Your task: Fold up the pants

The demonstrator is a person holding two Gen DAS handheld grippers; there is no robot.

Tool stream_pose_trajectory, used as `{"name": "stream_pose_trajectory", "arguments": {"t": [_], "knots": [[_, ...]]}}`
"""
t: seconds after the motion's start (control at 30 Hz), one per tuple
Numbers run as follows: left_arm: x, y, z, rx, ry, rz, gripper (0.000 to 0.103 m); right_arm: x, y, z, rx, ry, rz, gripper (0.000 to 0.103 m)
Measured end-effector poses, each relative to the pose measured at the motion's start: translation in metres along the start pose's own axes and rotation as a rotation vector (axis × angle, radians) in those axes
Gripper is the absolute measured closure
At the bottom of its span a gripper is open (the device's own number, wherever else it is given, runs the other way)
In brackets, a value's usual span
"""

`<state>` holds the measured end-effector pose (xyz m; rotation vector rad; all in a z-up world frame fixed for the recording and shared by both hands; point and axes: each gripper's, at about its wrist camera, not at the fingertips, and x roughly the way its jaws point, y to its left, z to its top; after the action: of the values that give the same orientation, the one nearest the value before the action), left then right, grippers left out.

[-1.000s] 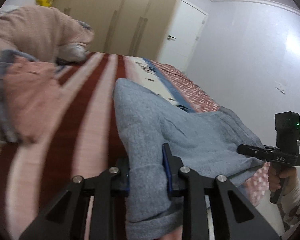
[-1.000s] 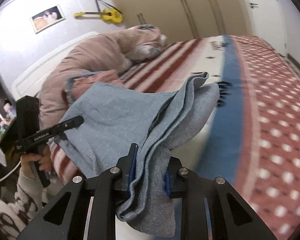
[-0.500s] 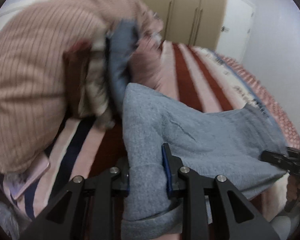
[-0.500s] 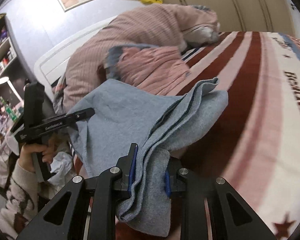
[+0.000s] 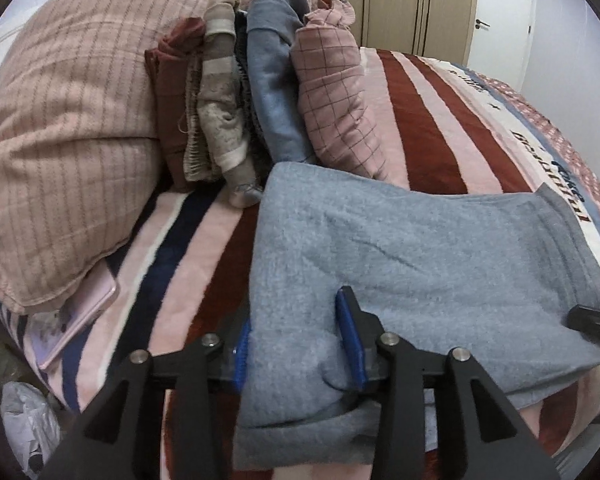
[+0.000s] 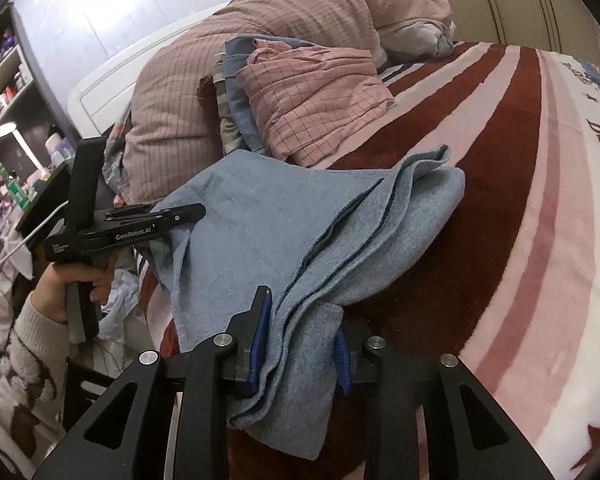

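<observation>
The folded grey-blue fleece pants [image 5: 420, 256] hang between both grippers just above the striped bed. My left gripper [image 5: 300, 344] is shut on one near corner of the pants. My right gripper [image 6: 300, 340] is shut on the other end, where several layers [image 6: 300, 220] bunch between the blue pads. The left gripper also shows in the right wrist view [image 6: 180, 214], clamped on the pants' left edge. The right gripper's tip [image 5: 592, 316] shows at the right edge of the left wrist view.
A stack of folded clothes [image 5: 268, 92] leans against a pink checked quilt [image 5: 72, 120] right behind the pants. The striped red and pink blanket [image 6: 520, 200] stretches to the right. A phone [image 5: 76, 320] lies by the bed's left edge. Shelves [image 6: 4, 128] stand beyond the bed.
Both grippers have carried the pants leftward along the bed toward the headboard. The clothes stack and quilt are now close behind the pants. The grips have not changed.
</observation>
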<state>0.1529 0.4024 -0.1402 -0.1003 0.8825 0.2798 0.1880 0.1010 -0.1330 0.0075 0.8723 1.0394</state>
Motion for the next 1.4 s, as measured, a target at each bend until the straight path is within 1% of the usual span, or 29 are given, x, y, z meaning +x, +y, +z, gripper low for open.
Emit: {"name": "stream_pose_trajectory", "arguments": {"t": [0.07, 0.13, 0.17, 0.2, 0.23, 0.3, 0.4, 0.5, 0.6, 0.77, 0.8, 0.83, 0.87, 0.9, 1.0, 1.03, 1.07, 1.1, 1.13, 1.17, 1.2, 1.23, 1.3, 1.37, 1.4], "knots": [[-0.004, -0.002, 0.001, 0.002, -0.002, 0.021, 0.067, -0.001, 0.001, 0.001, -0.005, 0.0, -0.004, 0.078], [-0.013, -0.002, 0.002, 0.008, -0.015, 0.063, 0.066, -0.003, 0.001, 0.002, -0.006, 0.003, -0.005, 0.078], [-0.018, -0.003, 0.002, 0.009, -0.023, 0.072, 0.064, -0.004, 0.0, 0.001, -0.007, 0.002, -0.004, 0.078], [-0.022, -0.003, 0.003, 0.004, -0.028, 0.074, 0.061, -0.007, 0.0, 0.0, -0.005, 0.0, -0.004, 0.077], [-0.028, -0.003, 0.003, -0.007, -0.036, 0.072, 0.056, -0.01, 0.0, -0.001, -0.005, 0.0, -0.006, 0.076], [-0.04, -0.005, 0.005, -0.026, -0.056, 0.067, 0.055, -0.017, 0.001, -0.003, -0.018, -0.003, -0.016, 0.074], [-0.058, -0.019, 0.007, -0.012, -0.086, 0.06, 0.052, -0.033, -0.001, -0.006, -0.027, -0.03, -0.036, 0.072], [-0.07, -0.04, 0.011, 0.003, -0.113, 0.034, 0.049, -0.051, -0.007, -0.009, -0.023, -0.049, -0.056, 0.063], [-0.08, -0.069, 0.013, 0.016, -0.147, -0.016, 0.046, -0.068, -0.014, -0.014, -0.021, -0.064, -0.087, 0.061], [-0.09, -0.122, 0.013, 0.043, -0.184, -0.106, 0.041, -0.1, -0.028, -0.032, -0.019, -0.08, -0.149, 0.057], [-0.093, -0.133, 0.012, 0.049, -0.191, -0.125, 0.04, -0.109, -0.032, -0.038, -0.019, -0.082, -0.168, 0.054], [-0.095, -0.145, 0.011, 0.055, -0.199, -0.144, 0.037, -0.115, -0.034, -0.042, -0.019, -0.083, -0.182, 0.05], [-0.099, -0.161, 0.01, 0.066, -0.212, -0.163, 0.034, -0.122, -0.037, -0.047, -0.018, -0.086, -0.194, 0.048], [-0.103, -0.17, 0.009, 0.068, -0.222, -0.17, 0.033, -0.132, -0.04, -0.054, -0.017, -0.091, -0.215, 0.045], [-0.117, -0.206, 0.004, 0.08, -0.254, -0.204, 0.03, -0.155, -0.045, -0.069, -0.016, -0.099, -0.27, 0.041], [-0.123, -0.218, 0.002, 0.088, -0.266, -0.212, 0.029, -0.163, -0.046, -0.074, -0.015, -0.106, -0.285, 0.036], [-0.13, -0.23, 0.0, 0.099, -0.282, -0.217, 0.024, -0.174, -0.046, -0.079, -0.013, -0.119, -0.302, 0.034], [-0.137, -0.242, -0.002, 0.11, -0.299, -0.219, 0.022, -0.183, -0.047, -0.085, -0.009, -0.13, -0.317, 0.031], [-0.146, -0.257, -0.005, 0.13, -0.324, -0.218, 0.019, -0.194, -0.047, -0.089, -0.007, -0.141, -0.332, 0.029], [-0.153, -0.266, -0.006, 0.137, -0.341, -0.214, 0.019, -0.202, -0.048, -0.093, -0.008, -0.147, -0.342, 0.029], [-0.159, -0.275, -0.008, 0.145, -0.357, -0.213, 0.019, -0.215, -0.047, -0.098, -0.013, -0.164, -0.368, 0.026], [-0.167, -0.284, -0.01, 0.151, -0.373, -0.215, 0.017, -0.224, -0.047, -0.101, -0.017, -0.179, -0.387, 0.021], [-0.184, -0.299, -0.016, 0.143, -0.417, -0.214, 0.013, -0.248, -0.045, -0.108, -0.026, -0.221, -0.429, 0.014], [-0.201, -0.311, -0.023, 0.123, -0.471, -0.194, 0.004, -0.266, -0.043, -0.113, -0.032, -0.253, -0.46, 0.01], [-0.209, -0.313, -0.026, 0.113, -0.496, -0.183, 0.004, -0.278, -0.041, -0.116, -0.039, -0.275, -0.483, 0.007]]}}
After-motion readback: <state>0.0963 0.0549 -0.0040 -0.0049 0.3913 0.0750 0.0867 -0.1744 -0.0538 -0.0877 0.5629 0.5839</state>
